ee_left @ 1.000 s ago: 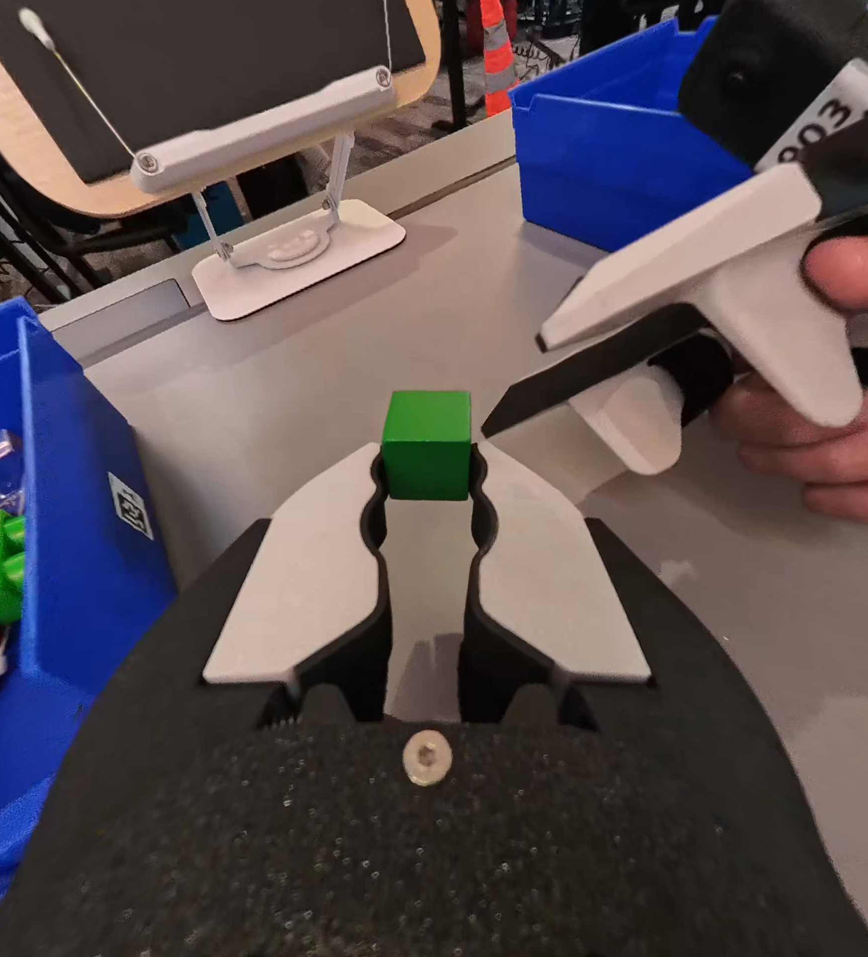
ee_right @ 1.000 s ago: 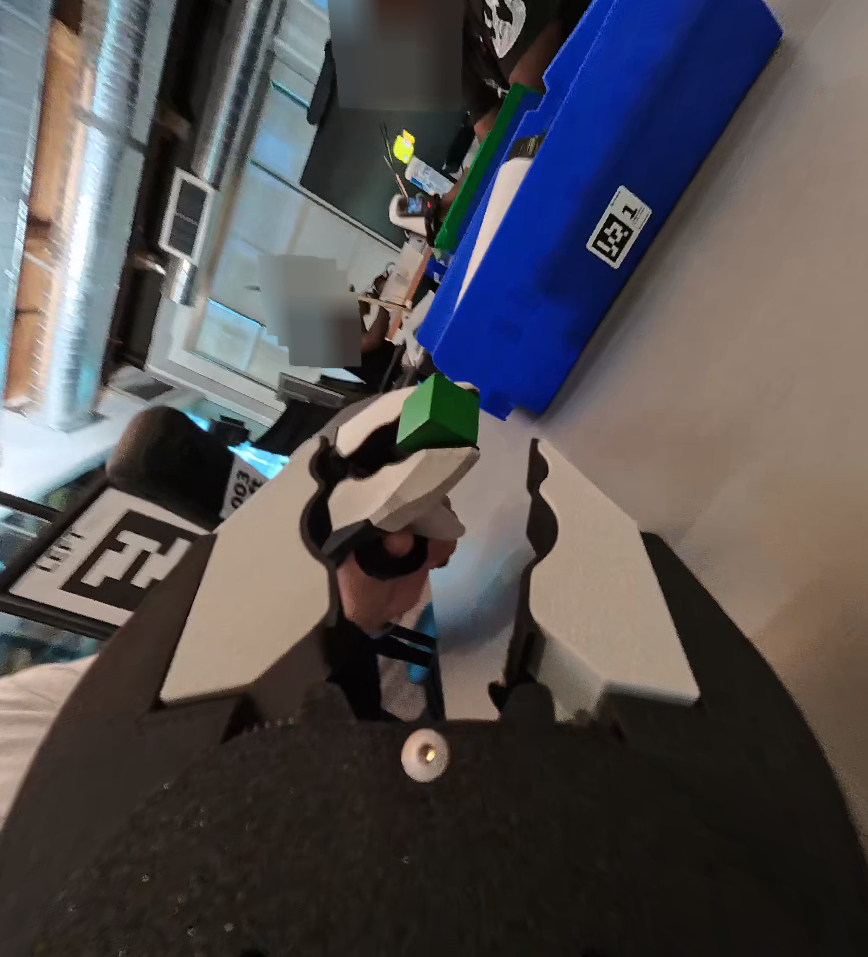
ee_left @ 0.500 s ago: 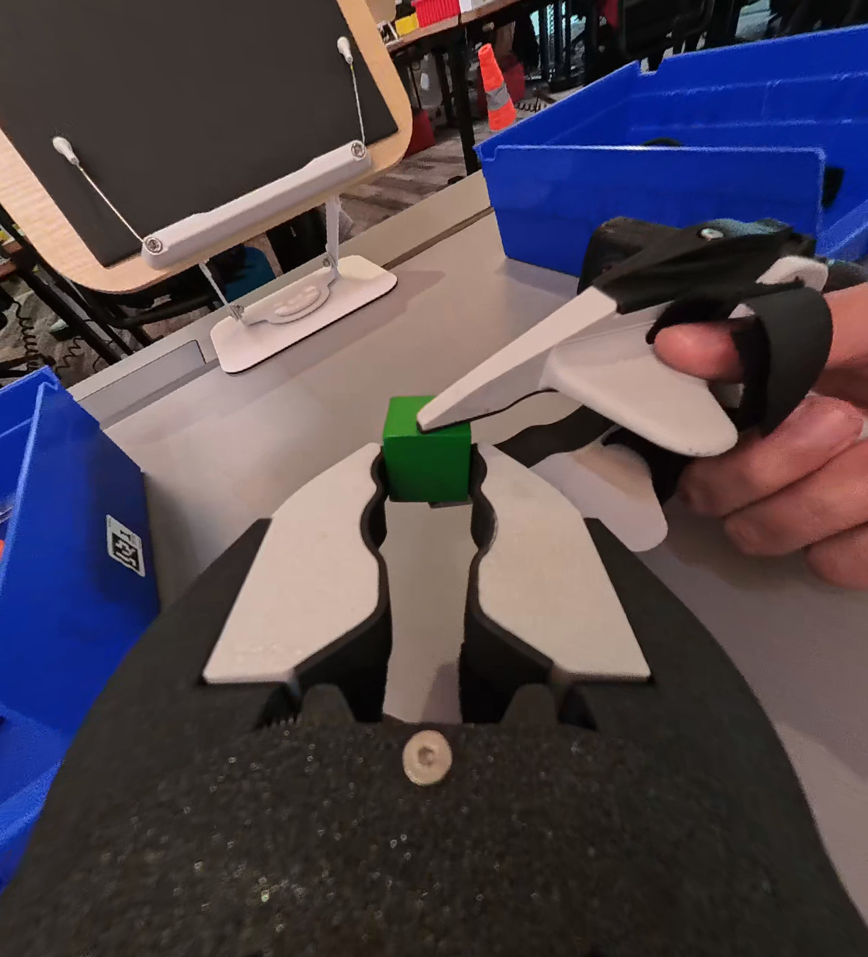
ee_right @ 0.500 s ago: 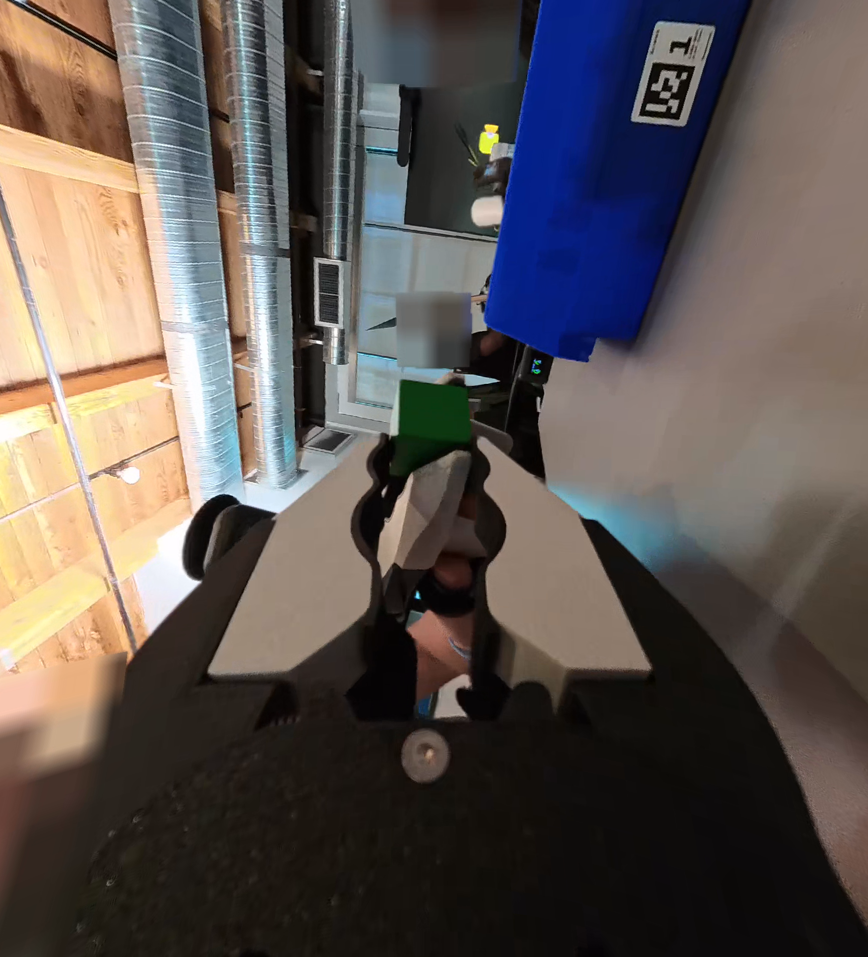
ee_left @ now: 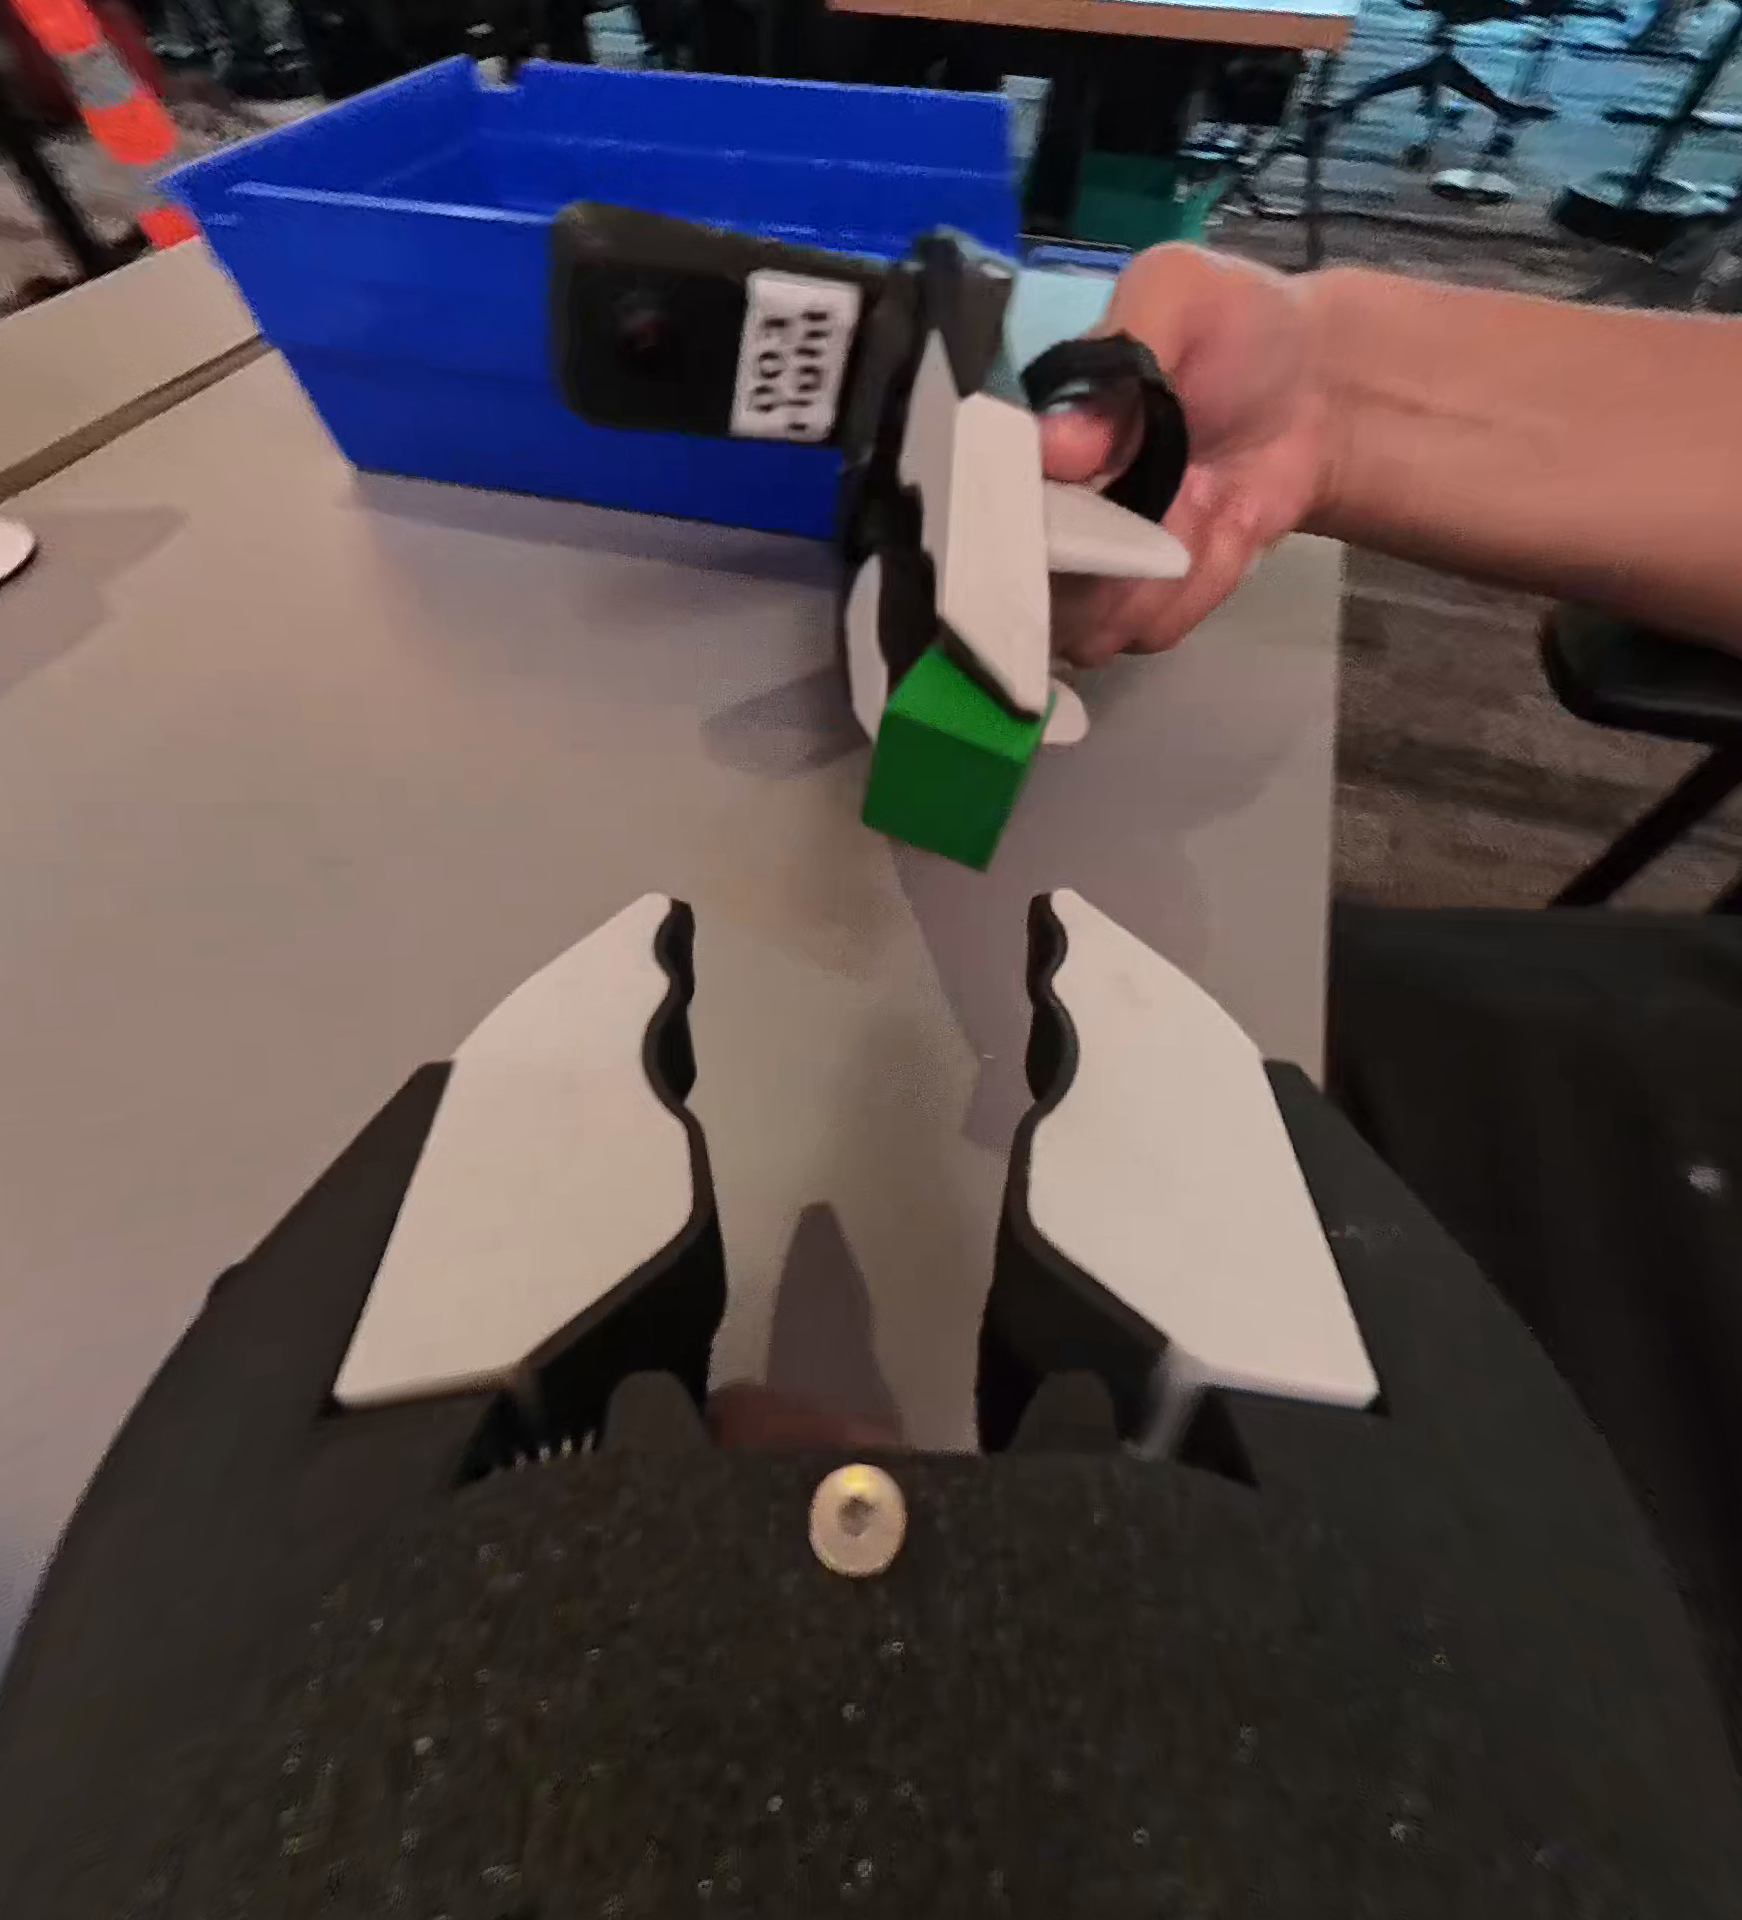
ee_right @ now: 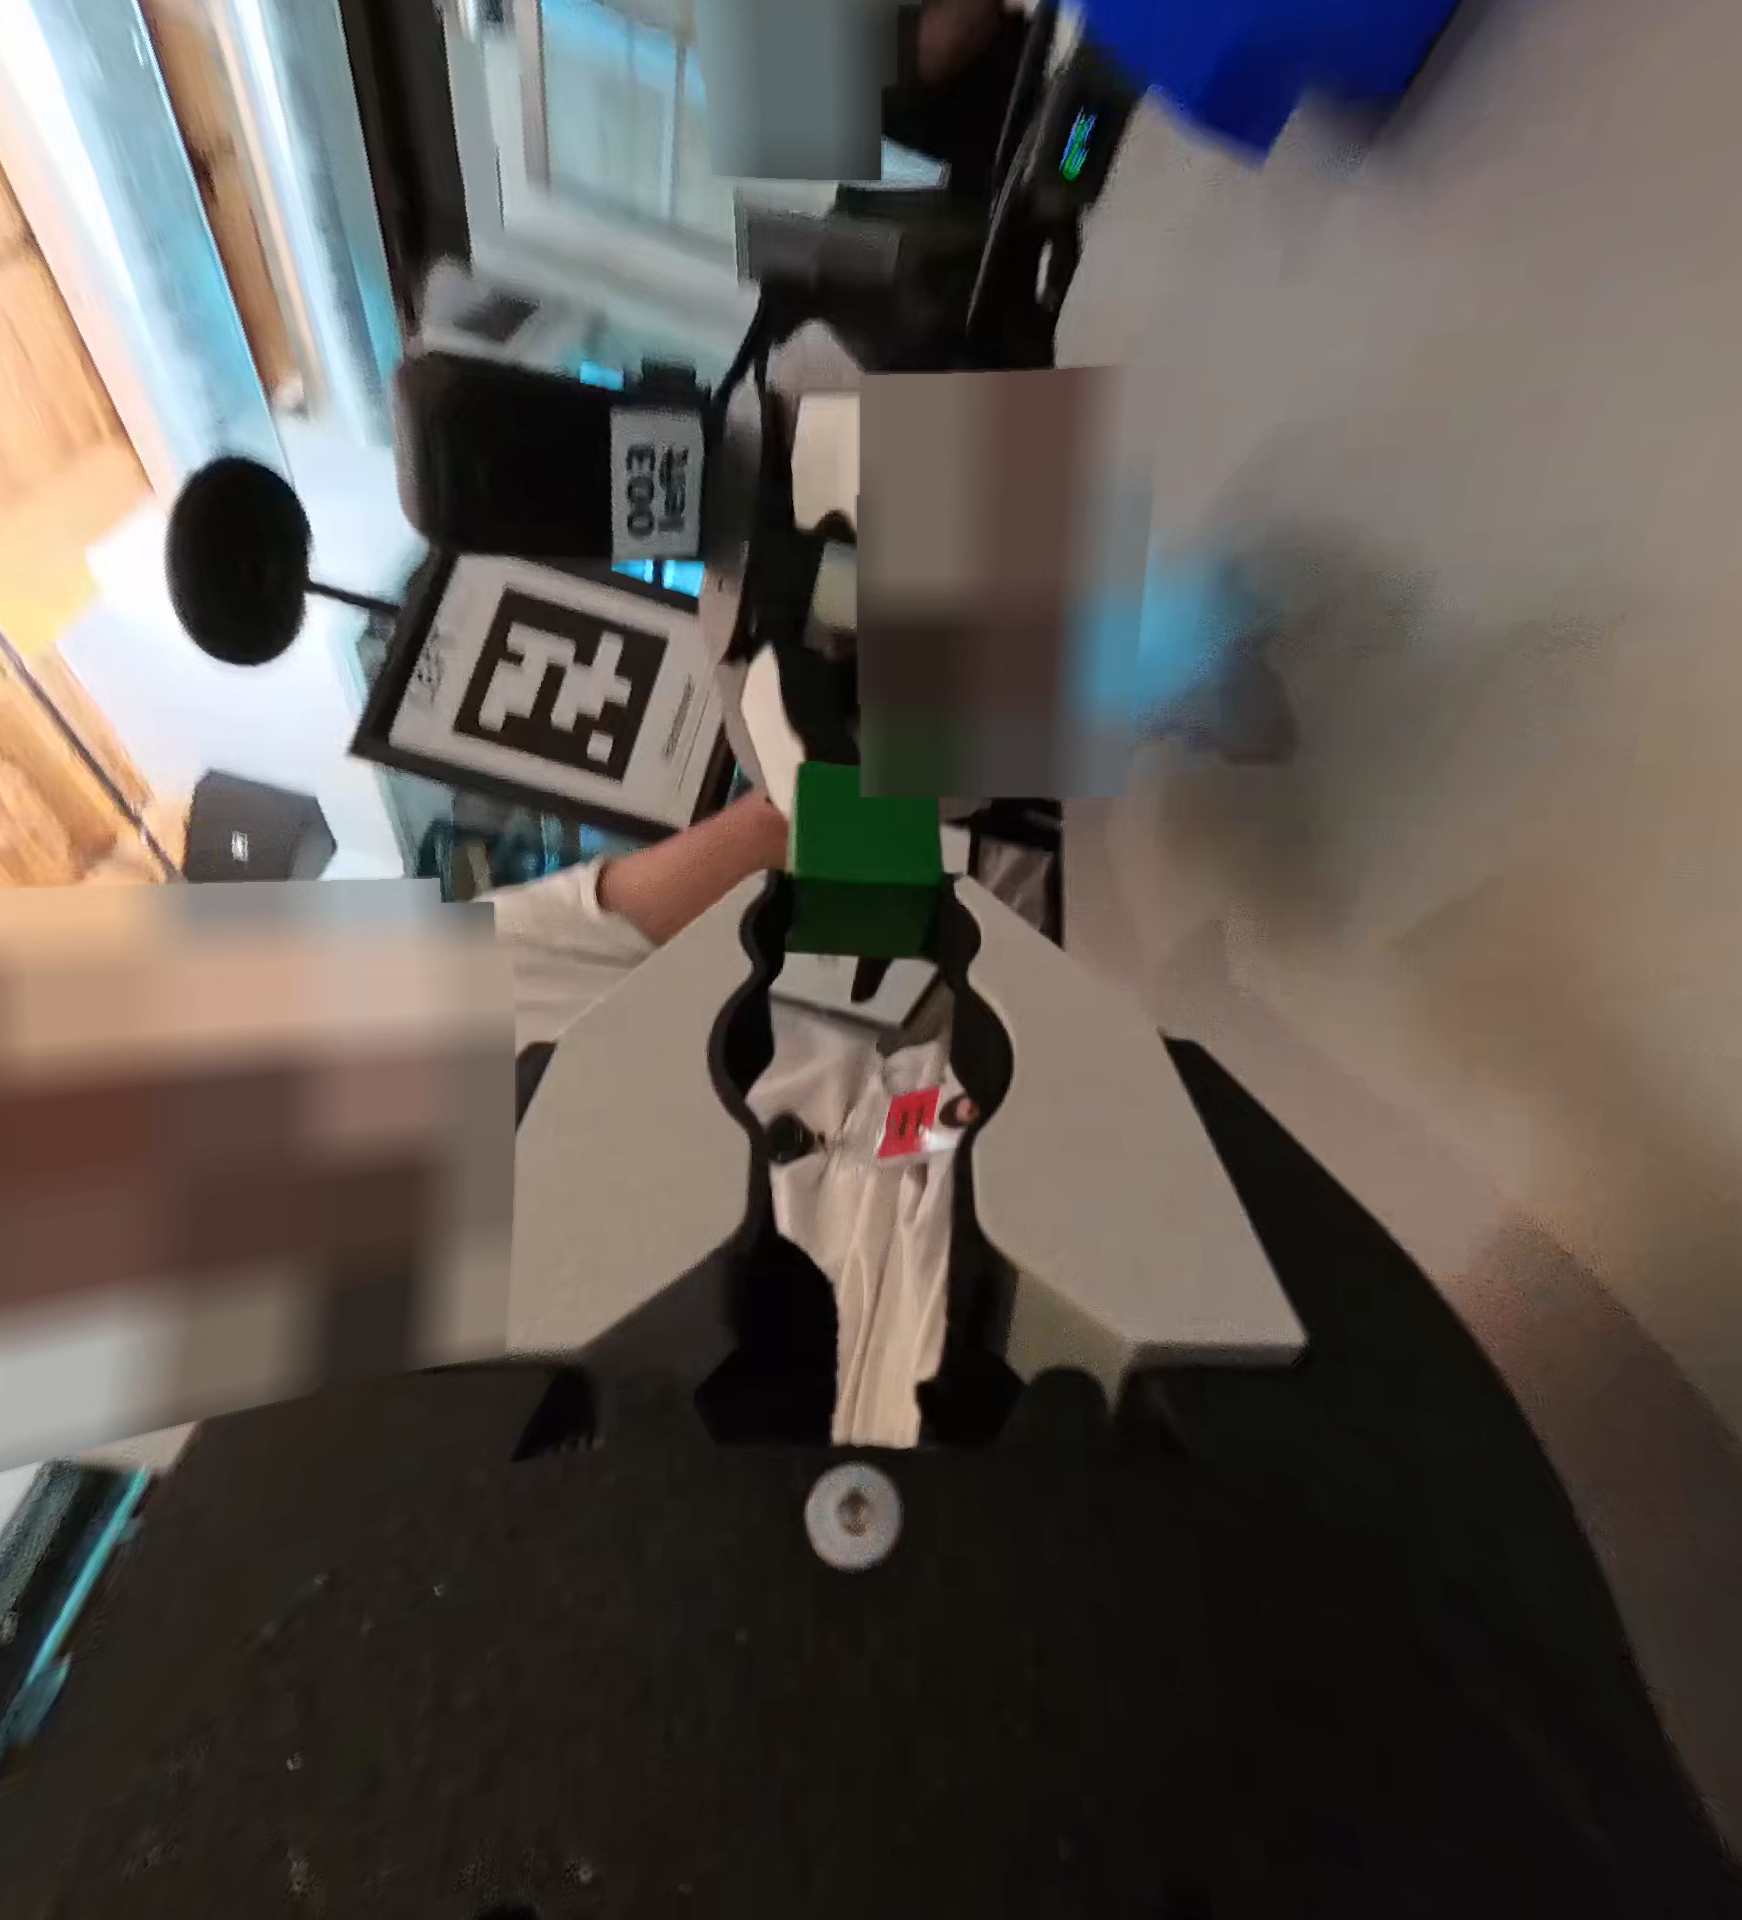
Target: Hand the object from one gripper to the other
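Left tool (ee_left: 859,914): fingers spread wide, nothing between them, above grey counter (ee_left: 327,748). Right tool (ee_left: 960,717) ahead, right of centre, tips pointing down, clamped on green cube (ee_left: 945,774); cube tilted, off counter surface. Hand (ee_left: 1210,447) grips right tool's handle, forearm entering from right. Blue bin (ee_left: 493,312) at counter's far side, behind right tool. Picture slightly blurred.

Black body, silver screw (ee_left: 855,1522), white fingers (ee_left: 545,1153).
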Available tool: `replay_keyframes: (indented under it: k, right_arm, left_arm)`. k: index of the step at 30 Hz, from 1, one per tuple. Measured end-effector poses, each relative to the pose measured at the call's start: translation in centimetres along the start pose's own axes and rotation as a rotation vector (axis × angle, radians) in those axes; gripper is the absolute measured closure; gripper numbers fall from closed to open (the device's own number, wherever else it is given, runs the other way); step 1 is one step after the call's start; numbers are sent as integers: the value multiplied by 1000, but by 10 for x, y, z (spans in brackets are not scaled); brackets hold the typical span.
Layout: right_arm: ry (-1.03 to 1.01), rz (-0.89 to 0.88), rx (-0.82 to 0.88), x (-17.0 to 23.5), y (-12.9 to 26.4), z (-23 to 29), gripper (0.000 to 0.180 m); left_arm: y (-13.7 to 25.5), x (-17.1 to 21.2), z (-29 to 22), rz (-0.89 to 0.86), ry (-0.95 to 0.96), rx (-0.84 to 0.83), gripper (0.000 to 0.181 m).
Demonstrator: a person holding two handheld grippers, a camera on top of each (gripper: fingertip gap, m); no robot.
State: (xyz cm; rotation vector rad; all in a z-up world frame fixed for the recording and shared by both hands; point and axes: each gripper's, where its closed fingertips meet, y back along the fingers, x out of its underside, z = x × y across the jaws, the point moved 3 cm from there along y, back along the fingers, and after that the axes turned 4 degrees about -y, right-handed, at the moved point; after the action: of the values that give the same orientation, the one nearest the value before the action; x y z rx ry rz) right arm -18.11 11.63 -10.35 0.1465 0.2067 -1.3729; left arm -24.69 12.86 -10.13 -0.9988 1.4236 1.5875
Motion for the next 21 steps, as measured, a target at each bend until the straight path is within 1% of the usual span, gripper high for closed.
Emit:
replay_keyframes:
  k: [3, 5, 6, 8, 11, 15, 16, 17, 19, 21]
  right_arm:
    - [60, 119, -18, 14, -23, 13, 151]
    - [92, 136, -30, 16, -30, 20, 151]
    - [85, 133, -41, 16, -32, 22, 151]
    - [68, 120, -66, 16, -32, 25, 151]
    - [100, 75, -69, 12, -26, 28, 148]
    - [229, -106, 1, -8, -11, 26, 142]
    - [255, -172, 30, -16, -6, 25, 136]
    - [289, -251, 79, -25, 0, 22, 130]
    - [385, -412, 209, -43, 14, 20, 126]
    - [584, -537, 394, -54, 24, 27, 123]
  left_arm:
    - [4, -11, -23, -62, -85, 99, 123]
    - [6, -16, -35, -65, -123, 133, 129]
    - [6, -18, -37, -64, -144, 125, 133]
    - [7, -22, -42, -73, -197, 111, 152]
    - [4, -27, -37, -75, -187, 68, 152]
    - [5, -29, -18, -109, -117, -39, 152]
    - [8, -30, -11, -121, -100, -83, 152]
    - [11, -29, -3, -124, -80, -130, 152]
    - [19, -28, 14, -130, -15, -218, 152]
    - [25, -28, 24, -163, 119, -219, 152]
